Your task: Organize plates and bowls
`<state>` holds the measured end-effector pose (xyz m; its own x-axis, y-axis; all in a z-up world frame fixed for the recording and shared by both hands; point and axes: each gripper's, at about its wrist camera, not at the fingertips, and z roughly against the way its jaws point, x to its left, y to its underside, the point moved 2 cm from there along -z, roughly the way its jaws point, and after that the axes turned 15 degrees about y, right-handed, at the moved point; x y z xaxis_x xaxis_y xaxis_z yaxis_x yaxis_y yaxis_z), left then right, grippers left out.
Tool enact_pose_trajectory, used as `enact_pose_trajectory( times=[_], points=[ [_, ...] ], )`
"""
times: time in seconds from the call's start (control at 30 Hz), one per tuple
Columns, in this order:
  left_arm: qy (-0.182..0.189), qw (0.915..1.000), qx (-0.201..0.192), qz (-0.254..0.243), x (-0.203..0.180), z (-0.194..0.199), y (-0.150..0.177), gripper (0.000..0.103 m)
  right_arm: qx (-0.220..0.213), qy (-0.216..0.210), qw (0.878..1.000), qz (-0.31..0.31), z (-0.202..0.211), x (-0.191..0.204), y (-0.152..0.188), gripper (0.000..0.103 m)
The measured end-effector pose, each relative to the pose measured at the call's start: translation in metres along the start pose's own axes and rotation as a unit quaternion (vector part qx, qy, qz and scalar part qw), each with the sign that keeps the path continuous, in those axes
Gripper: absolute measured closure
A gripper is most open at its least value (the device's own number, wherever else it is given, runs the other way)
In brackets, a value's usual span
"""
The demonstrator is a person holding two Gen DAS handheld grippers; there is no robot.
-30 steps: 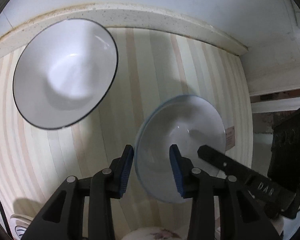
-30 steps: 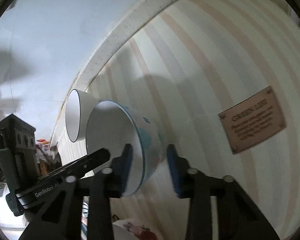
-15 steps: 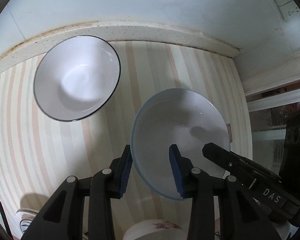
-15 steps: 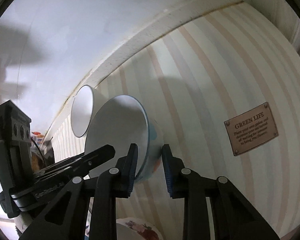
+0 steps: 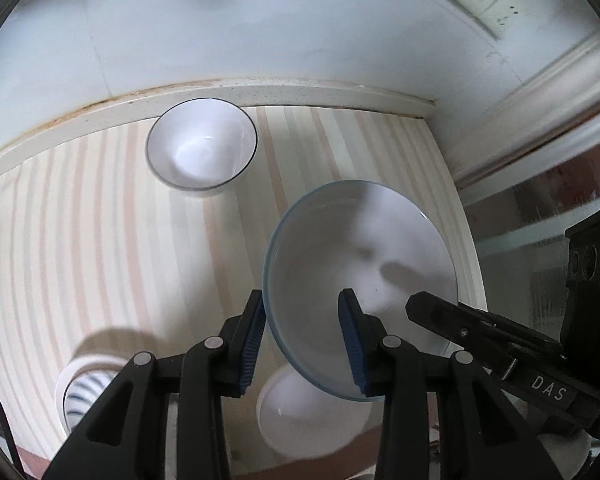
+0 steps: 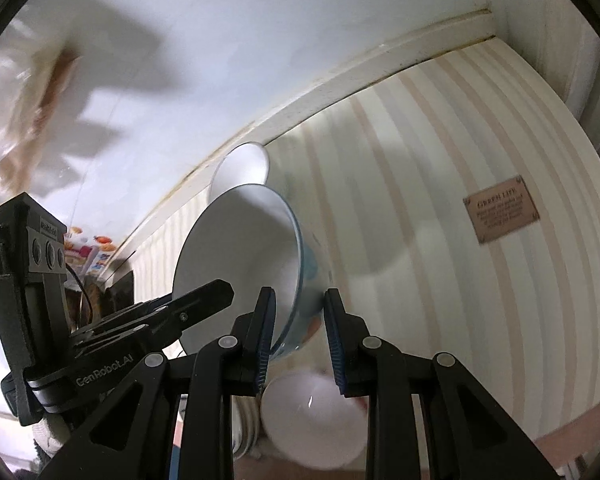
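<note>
A white bowl with a blue rim and painted outside (image 5: 360,280) (image 6: 244,256) is held in the air above the striped table, tilted. My left gripper (image 5: 302,340) straddles its near left rim, jaws a little apart. My right gripper (image 6: 298,336) closes over its rim, one finger inside, one outside. A white bowl with a black rim (image 5: 202,148) (image 6: 242,168) stands upright at the back by the wall ledge. A plain white bowl (image 5: 312,416) (image 6: 312,424) sits low at the table's front edge.
A blue-striped bowl (image 5: 82,392) sits at the front left. The striped table (image 5: 80,240) ends in a cream ledge and white wall behind. A brown label (image 6: 500,214) lies on the table at the right. A glass door stands to the right.
Both grippers have pulled back and up from the wall with the blue-rimmed bowl. The black-rimmed bowl looks smaller and farther. The front bowls have come into view.
</note>
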<state>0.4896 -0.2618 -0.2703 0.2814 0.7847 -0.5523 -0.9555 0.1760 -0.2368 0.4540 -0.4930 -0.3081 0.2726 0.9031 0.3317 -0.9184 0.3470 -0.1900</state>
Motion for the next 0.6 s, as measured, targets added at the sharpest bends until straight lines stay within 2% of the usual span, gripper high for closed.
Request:
enact_pose_trajectory(
  times=[0.3,0.6],
  points=[
    [-0.003,0.9999,-0.001,-0.014,-0.008,0.02,0.041,0.069,0.0,-0.005,1.0,0.006,0.027,0.01,0.054,0.076],
    [-0.011,0.9995,0.029,-0.01,0.0,0.001,0.07,0.069,0.021,-0.002,1.0,-0.002,0.019,0.0,0.095,0.076]
  ],
)
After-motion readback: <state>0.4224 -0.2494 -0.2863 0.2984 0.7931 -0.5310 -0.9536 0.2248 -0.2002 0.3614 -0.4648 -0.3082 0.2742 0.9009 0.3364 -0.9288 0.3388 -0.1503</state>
